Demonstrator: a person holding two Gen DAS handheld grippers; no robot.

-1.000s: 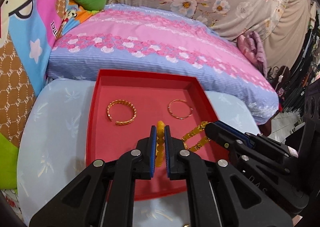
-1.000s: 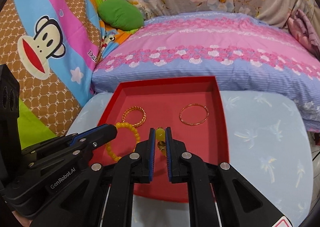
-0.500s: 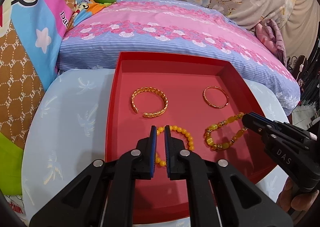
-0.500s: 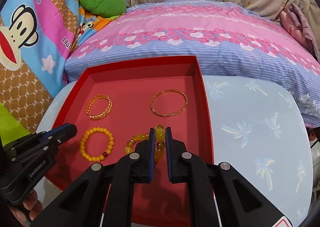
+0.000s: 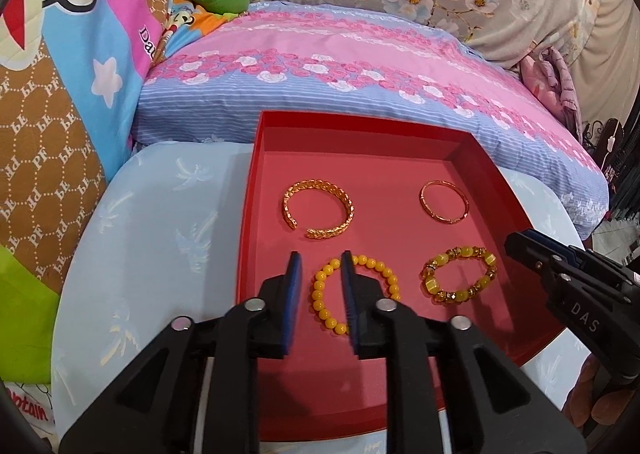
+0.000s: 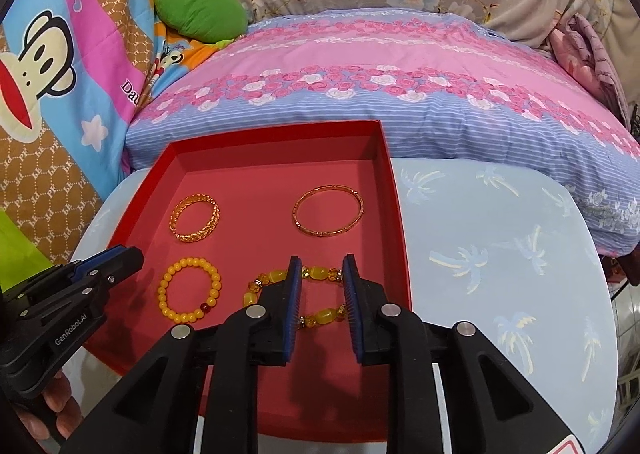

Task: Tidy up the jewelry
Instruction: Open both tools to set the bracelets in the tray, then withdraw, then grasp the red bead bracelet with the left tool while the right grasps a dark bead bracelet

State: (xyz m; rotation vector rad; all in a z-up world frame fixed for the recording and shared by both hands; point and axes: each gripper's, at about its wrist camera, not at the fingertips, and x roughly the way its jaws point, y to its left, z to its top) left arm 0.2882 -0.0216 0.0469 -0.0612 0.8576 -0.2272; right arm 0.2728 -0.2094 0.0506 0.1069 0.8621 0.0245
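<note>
A red tray holds a gold cuff, a thin gold bangle, a yellow bead bracelet and an amber bead bracelet. My left gripper is open and empty, over the yellow bead bracelet's left side. My right gripper is open and empty, over the amber bracelet, whose near part its fingers hide.
The tray sits on a pale blue cloth with palm prints. A pink and blue floral pillow lies behind it. A cartoon monkey cushion and a green pillow stand at the left.
Both grippers have opened and let go of the bead bracelets, which now lie flat in the tray. Both grippers have drawn back and up.
</note>
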